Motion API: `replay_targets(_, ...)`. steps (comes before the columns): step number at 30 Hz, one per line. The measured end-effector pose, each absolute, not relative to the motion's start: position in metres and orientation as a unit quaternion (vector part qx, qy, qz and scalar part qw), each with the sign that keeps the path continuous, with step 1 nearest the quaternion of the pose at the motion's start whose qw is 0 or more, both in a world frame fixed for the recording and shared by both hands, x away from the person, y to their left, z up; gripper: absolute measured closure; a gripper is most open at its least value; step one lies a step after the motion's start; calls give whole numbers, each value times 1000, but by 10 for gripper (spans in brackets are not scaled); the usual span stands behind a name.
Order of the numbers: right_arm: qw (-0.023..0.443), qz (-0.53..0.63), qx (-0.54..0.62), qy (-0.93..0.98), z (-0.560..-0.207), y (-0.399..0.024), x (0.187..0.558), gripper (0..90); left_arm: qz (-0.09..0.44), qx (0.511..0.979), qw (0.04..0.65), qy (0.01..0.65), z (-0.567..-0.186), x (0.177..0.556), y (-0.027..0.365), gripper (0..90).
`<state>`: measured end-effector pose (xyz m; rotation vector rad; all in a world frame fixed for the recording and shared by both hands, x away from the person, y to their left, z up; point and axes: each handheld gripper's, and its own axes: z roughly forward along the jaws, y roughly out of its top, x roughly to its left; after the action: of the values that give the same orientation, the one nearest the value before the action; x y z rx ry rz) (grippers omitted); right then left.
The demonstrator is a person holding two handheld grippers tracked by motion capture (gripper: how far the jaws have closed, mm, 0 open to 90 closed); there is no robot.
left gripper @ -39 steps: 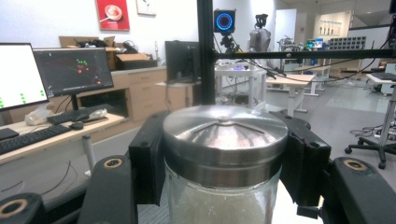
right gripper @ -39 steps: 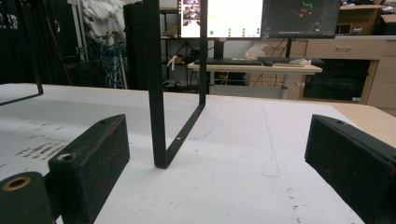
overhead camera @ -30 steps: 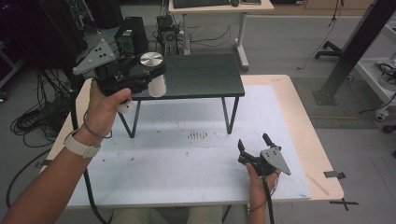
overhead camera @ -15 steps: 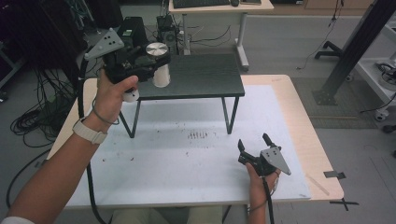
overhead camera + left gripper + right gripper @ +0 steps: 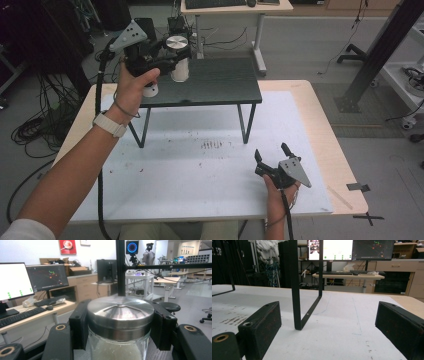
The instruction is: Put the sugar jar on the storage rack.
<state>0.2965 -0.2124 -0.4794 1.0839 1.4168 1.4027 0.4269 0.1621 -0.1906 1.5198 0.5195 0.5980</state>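
Note:
A glass jar (image 5: 179, 67) with a round metal lid and pale contents is at the back left corner of a black raised shelf (image 5: 220, 82). My left gripper (image 5: 175, 51) is shut on the jar just under its lid, and in the left gripper view both pads (image 5: 78, 325) press the jar (image 5: 120, 315) from either side. Whether the jar's base rests on the shelf I cannot tell. My right gripper (image 5: 271, 151) lies low over the white mat at the front right, open with nothing between its pads (image 5: 262, 325).
The shelf's thin black legs (image 5: 297, 302) stand on the white mat (image 5: 200, 165), one just ahead of the right gripper. Bare wooden table edge (image 5: 330, 135) runs along the right. Beyond the table are a desk with a keyboard (image 5: 235, 6) and floor cables (image 5: 35, 130).
My left gripper has carried the jar farther back and to the right over the shelf. The right hand has stayed in place.

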Motion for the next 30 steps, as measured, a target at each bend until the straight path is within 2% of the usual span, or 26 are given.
replay_targets(15,423,561,432,565,-479,-213,296,66,272,675,637,254,-206,458,150,421)
replay_targets(30,424,562,432,564,-480,-212,296,66,268,683,625,266,-217,467,140,421)
